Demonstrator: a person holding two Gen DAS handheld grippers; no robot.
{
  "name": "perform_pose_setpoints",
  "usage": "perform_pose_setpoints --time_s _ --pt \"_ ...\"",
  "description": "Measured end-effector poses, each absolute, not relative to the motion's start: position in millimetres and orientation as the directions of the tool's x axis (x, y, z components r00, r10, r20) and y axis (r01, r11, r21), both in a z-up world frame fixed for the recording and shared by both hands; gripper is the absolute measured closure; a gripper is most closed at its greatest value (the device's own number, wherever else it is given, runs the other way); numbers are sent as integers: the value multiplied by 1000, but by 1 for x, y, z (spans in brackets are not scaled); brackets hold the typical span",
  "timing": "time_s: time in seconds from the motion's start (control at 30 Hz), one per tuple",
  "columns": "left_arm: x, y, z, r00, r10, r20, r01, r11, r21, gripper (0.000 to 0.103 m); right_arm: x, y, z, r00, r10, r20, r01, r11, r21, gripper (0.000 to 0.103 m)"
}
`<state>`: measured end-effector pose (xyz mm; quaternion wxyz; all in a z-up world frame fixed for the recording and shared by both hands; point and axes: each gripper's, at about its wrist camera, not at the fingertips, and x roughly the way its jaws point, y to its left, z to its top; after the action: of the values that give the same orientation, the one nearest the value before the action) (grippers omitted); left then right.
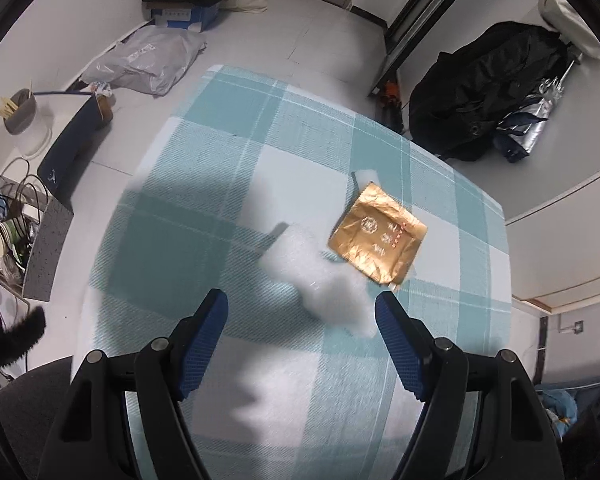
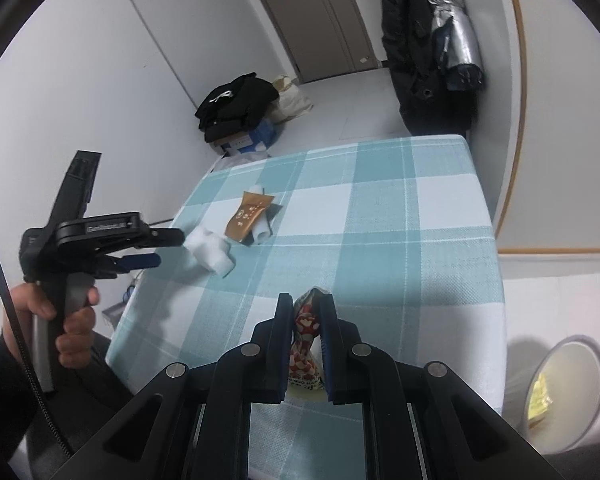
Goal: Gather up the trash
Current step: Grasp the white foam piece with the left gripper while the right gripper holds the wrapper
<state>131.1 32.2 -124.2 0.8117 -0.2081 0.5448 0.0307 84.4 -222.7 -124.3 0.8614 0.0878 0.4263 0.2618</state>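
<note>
A white foam piece (image 1: pixel 320 280) lies on the blue-and-white checked tablecloth (image 1: pixel 204 160), just ahead of my left gripper (image 1: pixel 302 306), which is open and empty with the foam between its fingertips' line. A gold foil wrapper (image 1: pixel 376 236) lies beyond it, over a small white foam roll (image 1: pixel 366 178). In the right wrist view, my right gripper (image 2: pixel 305 306) is shut on a red-and-white patterned snack wrapper (image 2: pixel 305 344) above the table. The left gripper (image 2: pixel 168 248), the foam (image 2: pixel 209 252) and the gold wrapper (image 2: pixel 248 218) show there too.
A white bin (image 2: pixel 572 392) with yellow trash inside stands on the floor at the table's right. Black clothes on a box (image 2: pixel 240 116) and a black bag (image 1: pixel 488 92) lie on the floor. A cluttered shelf with cables and cups (image 1: pixel 16 216) is at the left.
</note>
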Motion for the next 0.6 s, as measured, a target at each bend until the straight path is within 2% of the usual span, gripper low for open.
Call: perform_pose_setpoints --time_s 0.1,0.3,0.47,0.6 --pt "141 20 -130 374 -128 -919 -269 933 -239 30 88 -230 -129 478 544 -689 -345 838 422 91" --pt "148 12 -141 348 -79 -934 -287 940 -186 30 85 -232 -131 494 514 -701 -335 857 393 91" --pt "149 3 -144 333 9 -943 -260 962 -82 30 90 -242 -135 491 514 -703 -293 858 423 91" --pt "146 2 -143 333 39 -942 -254 966 -50 32 93 -255 -137 499 508 -703 -231 859 457 91"
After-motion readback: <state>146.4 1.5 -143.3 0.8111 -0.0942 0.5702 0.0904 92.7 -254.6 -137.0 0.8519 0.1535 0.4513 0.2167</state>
